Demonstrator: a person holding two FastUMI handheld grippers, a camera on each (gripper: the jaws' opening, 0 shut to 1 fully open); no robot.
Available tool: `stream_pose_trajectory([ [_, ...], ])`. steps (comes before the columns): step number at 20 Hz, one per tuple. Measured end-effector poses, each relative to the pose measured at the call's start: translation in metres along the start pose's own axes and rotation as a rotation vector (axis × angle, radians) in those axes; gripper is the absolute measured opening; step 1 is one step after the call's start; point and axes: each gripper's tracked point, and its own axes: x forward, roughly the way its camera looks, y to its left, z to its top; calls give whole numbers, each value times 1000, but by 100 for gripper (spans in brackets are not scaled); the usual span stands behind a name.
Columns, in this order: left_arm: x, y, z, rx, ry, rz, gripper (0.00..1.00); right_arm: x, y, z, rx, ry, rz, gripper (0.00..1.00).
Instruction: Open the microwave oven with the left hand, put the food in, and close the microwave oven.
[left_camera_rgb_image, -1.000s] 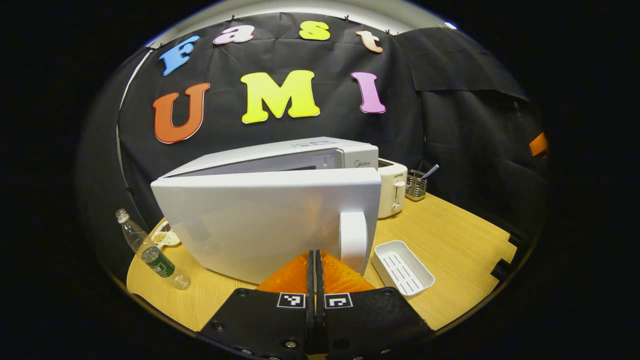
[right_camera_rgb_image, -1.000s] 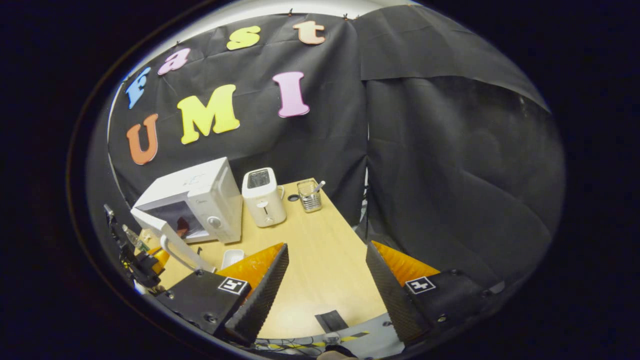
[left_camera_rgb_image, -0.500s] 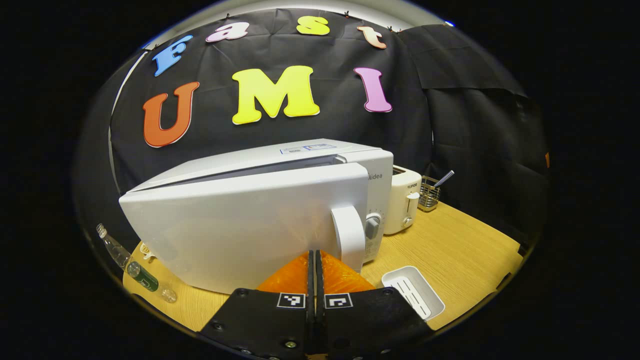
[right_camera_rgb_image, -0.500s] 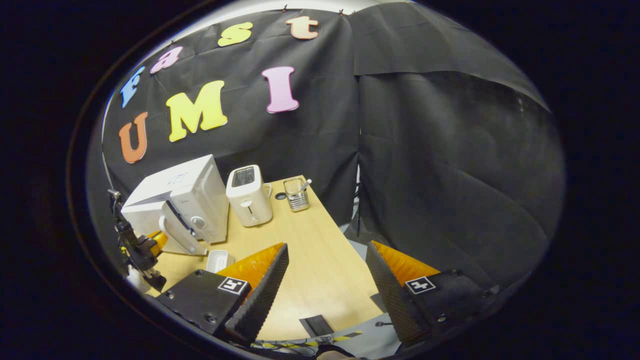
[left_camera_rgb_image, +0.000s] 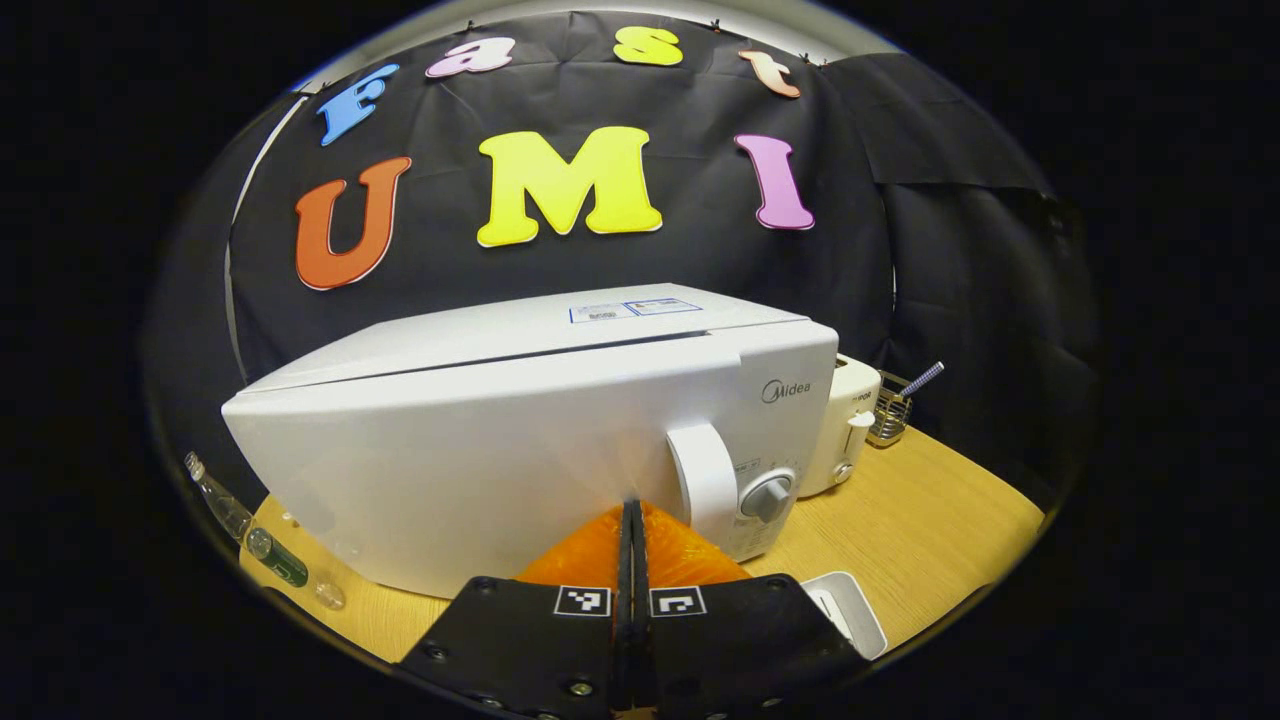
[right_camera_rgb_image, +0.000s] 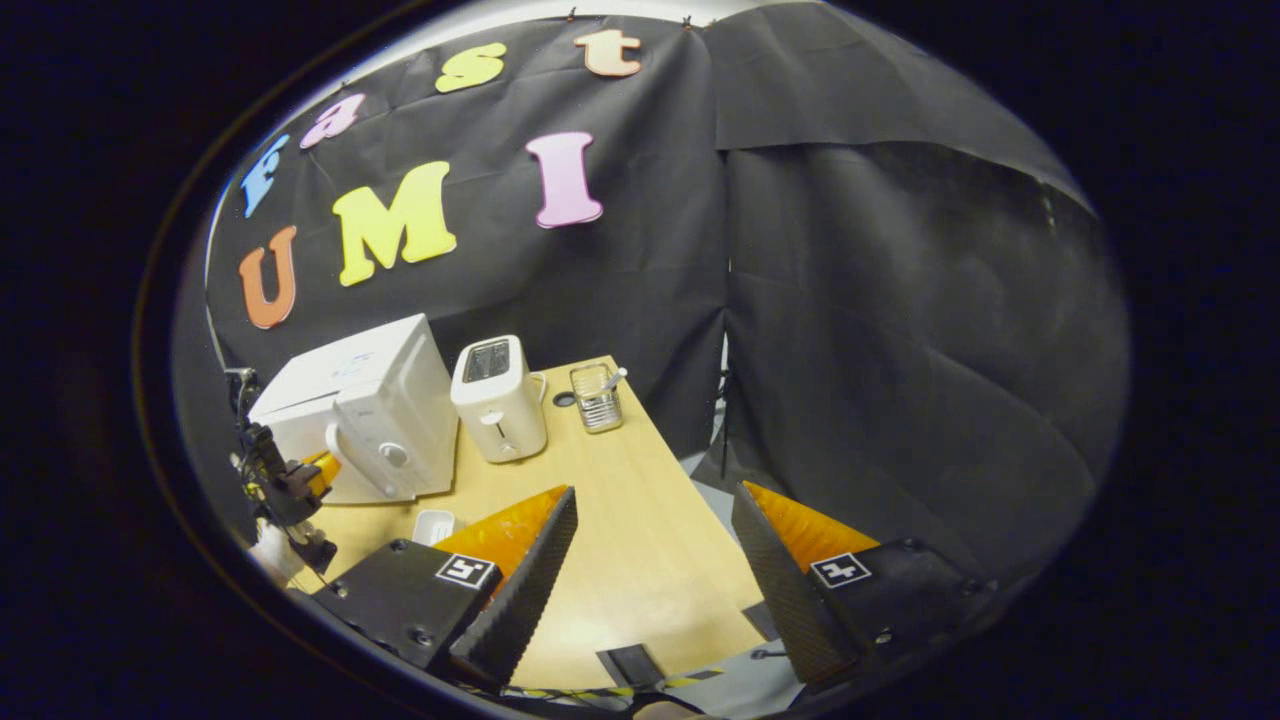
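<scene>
Microwave oven (left_camera_rgb_image: 520, 430): on bench (left_camera_rgb_image: 930, 520), door nearly flush with body. Left tongs (left_camera_rgb_image: 632, 520): fingers together, tips against door, handle (left_camera_rgb_image: 706, 480) at 1 o'clock. Right tongs (right_camera_rgb_image: 655, 560): spread apart, nothing held, above bench.

A black cloth wall (right_camera_rgb_image: 880, 300) hangs all around the booth. It is made of more than one sheet, and one sheet folds over another near the top right. The cloth has soft wrinkles in it. Above the cloth there is a pale strip (left_camera_rgb_image: 600, 10), lit brightly.

A table (right_camera_rgb_image: 640, 540) with a light wood top stands against the cloth. Its top is smooth and shines a little under the light. The table's far corner sits close to where two cloth sheets meet.

Past the table's near edge there is grey floor (right_camera_rgb_image: 720, 690). A strip of yellow and black tape (right_camera_rgb_image: 690, 679) lies on it, with some thin cables nearby.
</scene>
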Motion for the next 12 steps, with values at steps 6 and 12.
stream_pose_trajectory([
  [6, 17, 2, -3, 9, 18, 39, 0, -1, -3, 1, -11, -4, 6, 91],
  [12, 2, 4, -3, -17, 20, 73, 0, -7, 3, 6, -29, -21, 30, 99],
])
